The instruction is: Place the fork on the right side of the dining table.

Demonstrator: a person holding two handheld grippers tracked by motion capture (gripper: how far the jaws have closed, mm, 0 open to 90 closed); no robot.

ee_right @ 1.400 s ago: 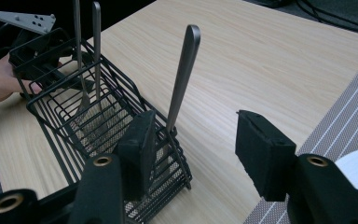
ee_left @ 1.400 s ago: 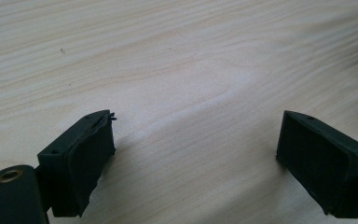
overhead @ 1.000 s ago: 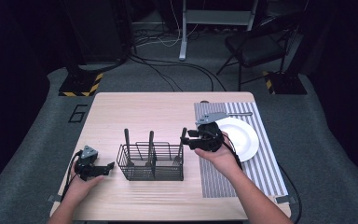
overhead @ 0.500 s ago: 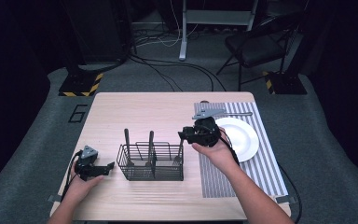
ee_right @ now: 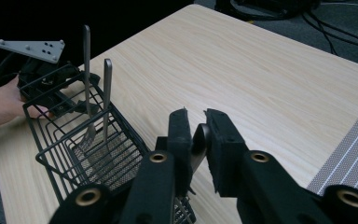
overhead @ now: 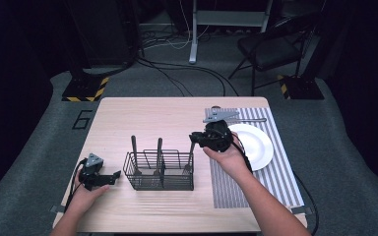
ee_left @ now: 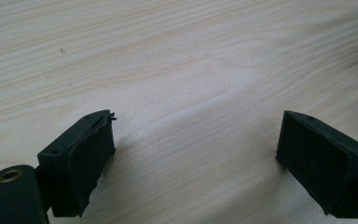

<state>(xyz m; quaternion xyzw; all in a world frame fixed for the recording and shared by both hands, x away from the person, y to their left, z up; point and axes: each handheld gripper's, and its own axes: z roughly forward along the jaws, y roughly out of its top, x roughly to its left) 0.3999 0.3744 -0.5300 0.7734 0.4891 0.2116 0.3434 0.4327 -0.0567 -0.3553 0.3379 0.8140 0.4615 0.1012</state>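
Note:
A black wire basket (overhead: 160,170) stands mid-table with two metal utensils upright in its left and middle parts (ee_right: 86,70). My right gripper (overhead: 194,136) (ee_right: 195,122) is over the basket's right end, shut on the handle of a third metal utensil (ee_right: 199,143) whose lower end reaches down into the basket (ee_right: 98,149). My left gripper (overhead: 112,177) (ee_left: 196,140) rests open on the bare wood just left of the basket, with nothing between its fingers.
A striped placemat (overhead: 236,189) lies at the right with a white plate (overhead: 256,145) on it. Another utensil (overhead: 253,119) lies along the mat's far edge. The wooden table (overhead: 142,118) has free room behind the basket. A chair and cables are on the floor beyond.
My right gripper has shifted slightly left over the basket's right end, still holding the utensil. The left gripper has stayed put.

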